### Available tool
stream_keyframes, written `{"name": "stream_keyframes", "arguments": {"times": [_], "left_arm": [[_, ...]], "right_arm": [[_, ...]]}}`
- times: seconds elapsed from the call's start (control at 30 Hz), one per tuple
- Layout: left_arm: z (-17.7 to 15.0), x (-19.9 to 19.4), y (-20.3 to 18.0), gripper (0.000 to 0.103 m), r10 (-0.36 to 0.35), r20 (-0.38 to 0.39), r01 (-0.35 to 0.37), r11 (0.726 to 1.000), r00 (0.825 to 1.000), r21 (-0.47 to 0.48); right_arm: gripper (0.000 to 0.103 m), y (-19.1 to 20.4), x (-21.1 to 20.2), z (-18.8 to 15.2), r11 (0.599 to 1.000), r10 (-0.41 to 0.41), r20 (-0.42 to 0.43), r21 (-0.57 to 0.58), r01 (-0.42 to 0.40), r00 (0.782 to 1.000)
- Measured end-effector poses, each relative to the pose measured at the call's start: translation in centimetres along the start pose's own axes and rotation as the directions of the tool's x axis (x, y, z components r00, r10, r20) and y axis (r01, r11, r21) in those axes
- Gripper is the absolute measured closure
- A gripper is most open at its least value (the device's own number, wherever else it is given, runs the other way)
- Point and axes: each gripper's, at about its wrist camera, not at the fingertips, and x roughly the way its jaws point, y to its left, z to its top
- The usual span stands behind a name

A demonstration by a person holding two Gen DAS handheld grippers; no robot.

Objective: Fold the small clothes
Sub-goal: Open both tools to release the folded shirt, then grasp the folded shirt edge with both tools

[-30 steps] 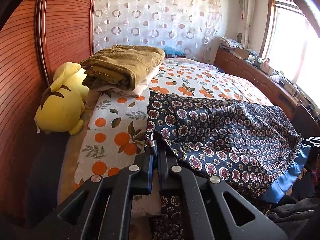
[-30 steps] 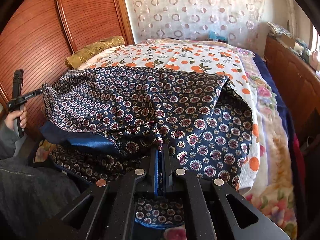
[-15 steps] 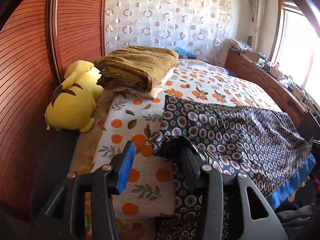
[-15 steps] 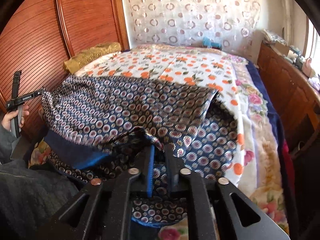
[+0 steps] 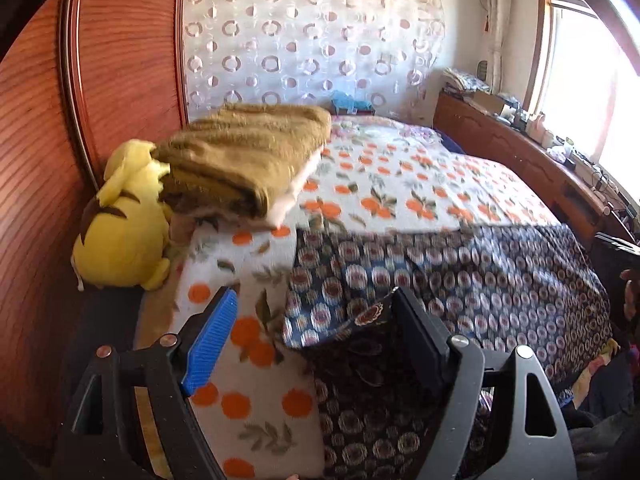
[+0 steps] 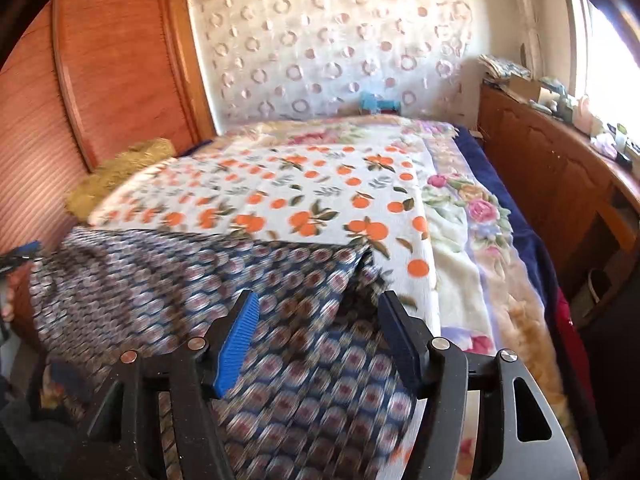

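1. The left gripper (image 5: 316,340) stands with its jaws spread wide and nothing between them; one blue ribbed pad (image 5: 210,344) sits at 8 o'clock in the left wrist view and the dark pad opposite at 5 o'clock.
2. The navy patterned garment (image 5: 460,280) lies spread across the near end of the bed, from the centre out toward 3 o'clock in the left wrist view. One corner of it is curled up just beside the dark pad; whether the two touch I cannot tell.
3. The right gripper (image 6: 318,338) is likewise wide open and holds nothing. Its jaws hang over the garment (image 6: 192,280), which fills 6 to 9 o'clock in the right wrist view and is blurred.
4. Under the garment lies an orange-print blanket (image 5: 400,184) that covers the bed.
5. A folded olive blanket (image 5: 244,156) lies at 11 o'clock, touching a yellow plush toy (image 5: 120,228) at 9 o'clock.
6. A wooden sideboard (image 6: 560,184) runs along the bed at 2 o'clock.
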Motion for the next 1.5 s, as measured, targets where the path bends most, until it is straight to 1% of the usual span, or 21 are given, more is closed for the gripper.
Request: {"name": "stream_keyframes", "arguments": {"times": [0.13, 0.27, 0.33, 0.43, 0.57, 0.7, 0.73, 0.77, 0.87, 0.97, 1.03, 1.1, 1.2, 1.23, 1.27, 1.33, 1.37, 1.43, 1.47, 1.5], "left_arm": [[1.6, -1.3, 0.7, 0.023, 0.001, 0.047, -0.001, 1.000, 0.999, -0.001], [2.4, -1.6, 1.4, 0.023, 0.014, 0.062, -0.014, 1.000, 0.998, 0.000], [2.6, -0.8, 1.2, 0.023, -0.002, 0.043, 0.002, 1.000, 0.999, 0.009], [2.7, 1.6, 1.2, 0.023, -0.042, -0.014, 0.042, 0.999, 0.999, 0.000], [2.9, 5.2, 1.3, 0.023, -0.064, -0.083, 0.063, 0.998, 0.994, -0.020], [3.2, 7.7, 1.4, 0.023, -0.074, -0.134, 0.070, 0.997, 0.988, -0.034], [3.3, 8.3, 1.3, 0.023, -0.076, -0.147, 0.072, 0.997, 0.986, -0.032], [3.2, 8.6, 1.3, 0.025, -0.078, -0.154, 0.074, 0.997, 0.985, -0.030], [3.3, 9.8, 1.4, 0.026, -0.071, -0.193, 0.065, 0.997, 0.979, -0.034], [3.1, 10.4, 1.5, 0.026, -0.074, -0.214, 0.067, 0.997, 0.974, -0.043], [2.9, 10.5, 1.6, 0.026, -0.071, -0.219, 0.063, 0.997, 0.973, -0.044], [2.8, 10.5, 1.5, 0.032, -0.079, -0.222, 0.071, 0.996, 0.972, -0.045], [2.6, 10.6, 1.6, 0.039, -0.103, -0.228, 0.092, 0.994, 0.968, -0.055], [2.5, 10.6, 1.6, 0.040, -0.105, -0.224, 0.095, 0.994, 0.969, -0.055], [2.5, 10.6, 1.6, 0.042, -0.105, -0.221, 0.095, 0.994, 0.970, -0.054], [2.4, 10.7, 1.5, 0.044, -0.111, -0.217, 0.100, 0.993, 0.970, -0.060], [2.4, 10.6, 1.6, 0.045, -0.112, -0.216, 0.101, 0.993, 0.970, -0.063], [2.4, 10.8, 1.6, 0.045, -0.116, -0.213, 0.104, 0.992, 0.970, -0.068], [2.6, 10.9, 1.6, 0.046, -0.117, -0.211, 0.104, 0.992, 0.970, -0.072], [2.8, 11.1, 1.7, 0.049, -0.118, -0.210, 0.104, 0.992, 0.971, -0.075]], "right_arm": [[0.038, 0.0, 3.9, 1.1, 0.999, -0.036, -0.054, -0.032, 0.035, 0.998], [0.038, 0.0, 6.6, 2.7, 0.998, -0.049, -0.095, -0.037, 0.046, 0.994], [0.038, 0.0, 7.5, 3.3, 0.998, -0.050, -0.108, -0.028, 0.047, 0.993], [0.038, -1.1, 8.1, 4.1, 0.999, -0.032, -0.122, -0.005, 0.032, 0.992], [0.038, -1.8, 8.8, 4.5, 1.000, -0.018, -0.136, 0.023, 0.021, 0.991], [0.038, -2.0, 10.2, 4.4, 0.999, -0.031, -0.163, 0.002, 0.032, 0.986], [0.038, -1.9, 10.2, 4.4, 0.999, -0.042, -0.153, -0.012, 0.041, 0.987], [0.038, -1.7, 10.3, 4.2, 0.998, -0.055, -0.146, -0.028, 0.051, 0.988], [0.036, -1.4, 10.0, 3.8, 0.996, -0.074, -0.137, -0.051, 0.067, 0.988], [0.036, -1.6, 9.9, 3.7, 0.997, -0.065, -0.135, -0.044, 0.059, 0.989], [0.036, -1.6, 9.9, 3.7, 0.997, -0.073, -0.133, -0.044, 0.067, 0.988], [0.036, -1.7, 9.9, 3.7, 0.997, -0.075, -0.134, -0.044, 0.069, 0.988], [0.036, -1.6, 10.0, 3.8, 0.997, -0.065, -0.138, -0.045, 0.059, 0.988], [0.037, -1.5, 10.0, 3.7, 0.997, -0.058, -0.140, -0.049, 0.052, 0.988], [0.040, -1.2, 9.9, 3.7, 0.997, -0.052, -0.142, -0.058, 0.044, 0.989], [0.055, -0.7, 9.8, 3.7, 0.997, -0.044, -0.143, -0.075, 0.033, 0.989], [0.058, -0.5, 9.7, 3.7, 0.996, -0.038, -0.146, -0.080, 0.027, 0.989], [0.075, -0.2, 9.6, 3.6, 0.996, -0.027, -0.152, -0.086, 0.014, 0.988], [0.078, -0.1, 9.5, 3.6, 0.996, -0.018, -0.155, -0.084, 0.005, 0.988], [0.082, -0.1, 9.4, 3.6, 0.997, -0.010, -0.158, -0.079, -0.002, 0.987]]}}
